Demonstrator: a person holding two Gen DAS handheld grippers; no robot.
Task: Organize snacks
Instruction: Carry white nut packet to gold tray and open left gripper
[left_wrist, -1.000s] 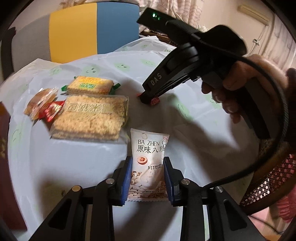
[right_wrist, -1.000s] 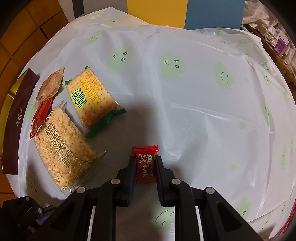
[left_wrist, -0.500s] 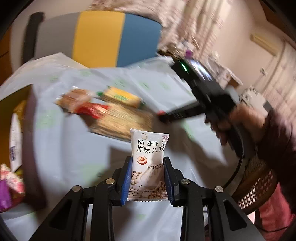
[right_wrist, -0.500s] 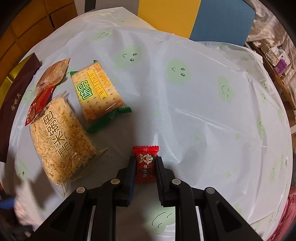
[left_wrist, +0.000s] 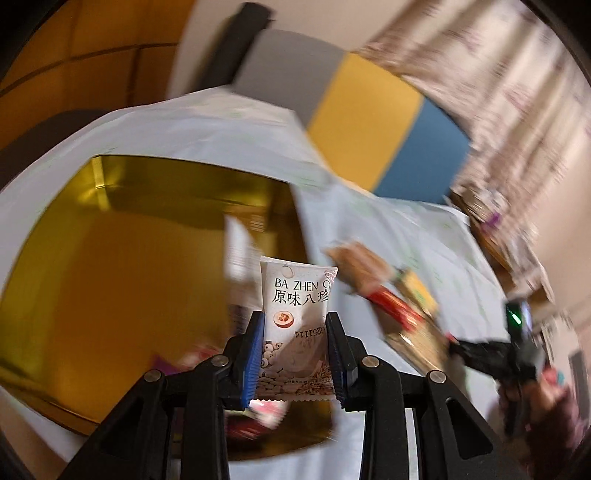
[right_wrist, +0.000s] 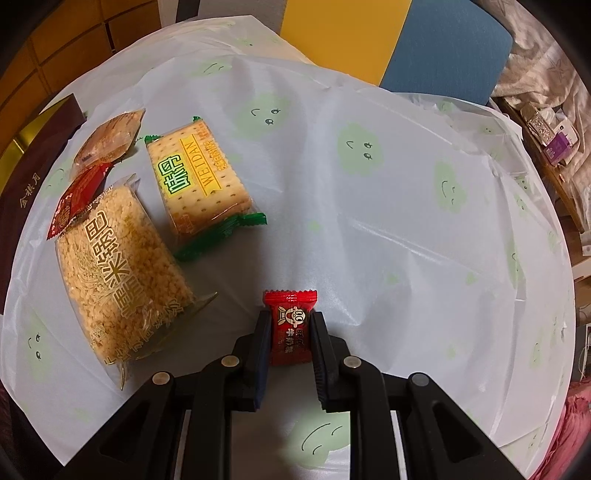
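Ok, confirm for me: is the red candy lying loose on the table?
No: the red candy is clamped between the right gripper's jaws, above the table.

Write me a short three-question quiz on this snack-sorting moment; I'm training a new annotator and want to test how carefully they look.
1. True or false: the left hand-held gripper is empty.
2. What does the right hand-held gripper hold: A) the green-ended WEIDAN cracker pack, B) the small red wrapped candy, C) the clear puffed-rice cake pack?
3. Fill in: behind the white BA ZHEN snack packet, the left wrist view shows an open ____-coloured tin box.

Key
1. False: it is shut on the white BA ZHEN snack packet.
2. B.
3. Gold.
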